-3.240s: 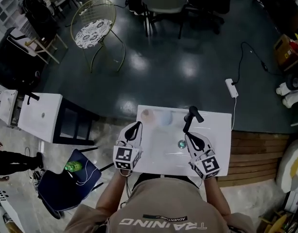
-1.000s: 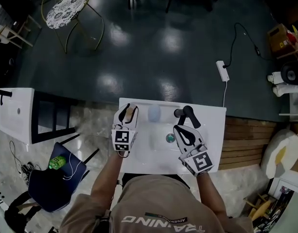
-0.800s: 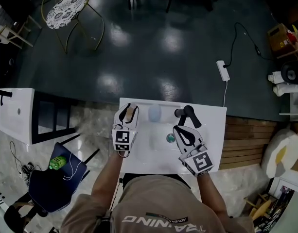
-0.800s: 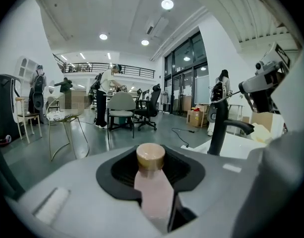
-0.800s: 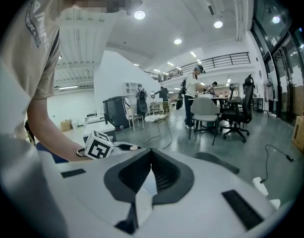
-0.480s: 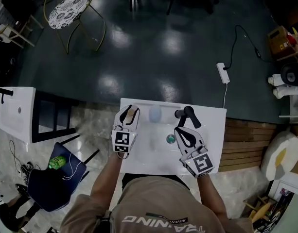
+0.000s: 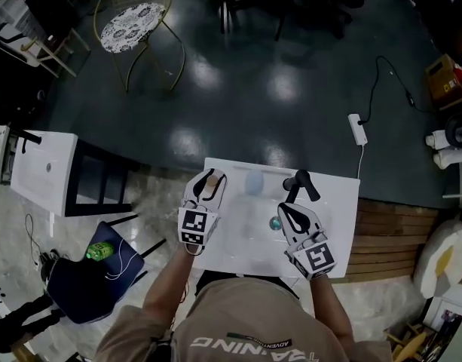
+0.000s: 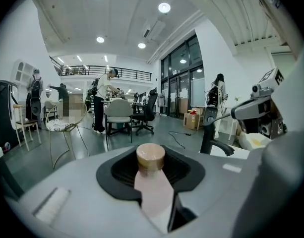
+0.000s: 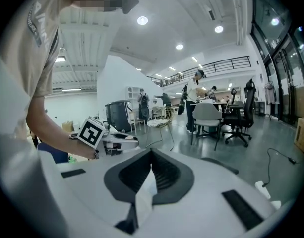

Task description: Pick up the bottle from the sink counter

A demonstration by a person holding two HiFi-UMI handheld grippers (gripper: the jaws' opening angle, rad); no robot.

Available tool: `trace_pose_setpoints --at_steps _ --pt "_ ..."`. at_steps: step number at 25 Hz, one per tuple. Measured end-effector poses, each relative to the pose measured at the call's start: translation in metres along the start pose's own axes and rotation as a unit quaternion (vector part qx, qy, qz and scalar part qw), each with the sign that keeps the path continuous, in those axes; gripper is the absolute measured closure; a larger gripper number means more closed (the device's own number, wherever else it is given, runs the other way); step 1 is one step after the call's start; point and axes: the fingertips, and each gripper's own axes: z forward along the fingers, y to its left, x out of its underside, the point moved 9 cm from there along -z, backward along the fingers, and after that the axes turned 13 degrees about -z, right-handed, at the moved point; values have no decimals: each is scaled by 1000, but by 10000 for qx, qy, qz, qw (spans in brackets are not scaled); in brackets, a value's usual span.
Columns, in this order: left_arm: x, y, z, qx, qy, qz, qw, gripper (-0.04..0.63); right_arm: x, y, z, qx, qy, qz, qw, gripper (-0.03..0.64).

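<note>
The bottle (image 7: 209,186), pale pink with a tan round cap, stands upright at the left rear of the white sink counter (image 7: 338,202). My left gripper (image 7: 208,176) is shut on it. In the left gripper view the bottle (image 8: 152,192) fills the gap between the dark pads and its cap pokes up above them. My right gripper (image 7: 285,208) hovers over the basin beside the drain (image 7: 274,222), shut and empty. Its ribbed pads (image 9: 164,175) meet at the tip. The black faucet (image 7: 298,183) rises just beyond it.
A pale blue cup-like thing (image 7: 253,182) sits at the counter's rear between the grippers. A second white unit (image 7: 46,172) and a blue chair (image 7: 87,281) stand to the left. A gold wire chair (image 7: 136,17) and a power strip (image 7: 358,129) are on the dark floor beyond.
My left gripper has moved forward from the counter's left front to the bottle and closed around it. The right gripper has stayed over the basin. Over the last second only the head view has shifted.
</note>
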Motion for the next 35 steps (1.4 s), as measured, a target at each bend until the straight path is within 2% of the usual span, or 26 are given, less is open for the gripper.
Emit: trace_pose_setpoints --at_steps 7,23,35 --pt "-33 -9 -21 -47 -49 -77 9999 463 -10 -2 -12 70 -138 -5 9999 606" --pt "-116 -38 -47 250 -295 204 9990 463 -43 -20 -38 497 -692 -245 9961 606" --pt "-155 -59 -62 507 -491 381 9968 463 -72 -40 -55 821 -975 -509 9905 606"
